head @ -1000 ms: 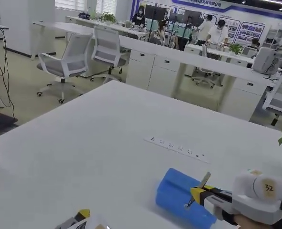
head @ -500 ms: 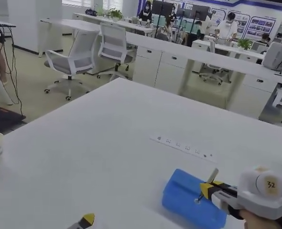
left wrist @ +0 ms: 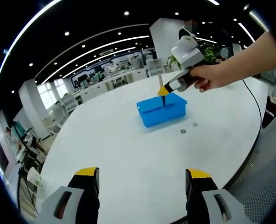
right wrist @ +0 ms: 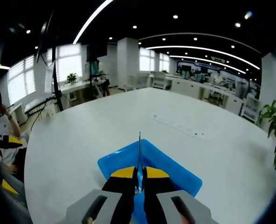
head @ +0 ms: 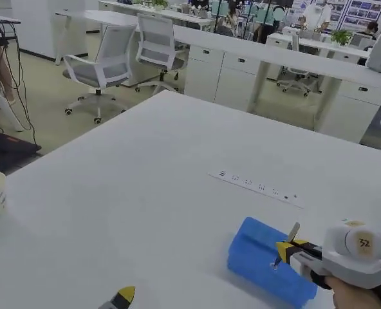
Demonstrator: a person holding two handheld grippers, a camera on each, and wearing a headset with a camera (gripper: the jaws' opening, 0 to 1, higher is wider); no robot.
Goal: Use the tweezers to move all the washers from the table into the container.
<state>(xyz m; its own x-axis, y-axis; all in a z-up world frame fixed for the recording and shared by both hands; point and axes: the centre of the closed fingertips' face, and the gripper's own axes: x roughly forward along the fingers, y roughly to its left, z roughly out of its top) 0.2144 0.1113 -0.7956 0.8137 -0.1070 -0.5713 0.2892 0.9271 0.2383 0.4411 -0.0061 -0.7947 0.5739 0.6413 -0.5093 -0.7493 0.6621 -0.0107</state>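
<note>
Blue container [head: 251,261] sits on the white table [head: 145,193], and the right gripper [head: 284,248] hangs over it with its jaws pressed together on the tweezers [head: 294,233], whose tips point down into it; whether a washer is pinched there is too small to tell. Two washers [left wrist: 183,131] lie on the table just beside the container, on its near side in the left gripper view. The left gripper [left wrist: 140,172] hovers well apart, jaws spread and empty. The step looks like a drop into the container, or the turn towards the next washer. To do it well, hold the tips low inside the walls before easing the squeeze so nothing bounces out, then come at the next washer low and from the side, nipping its rim rather than pressing down on it
</note>
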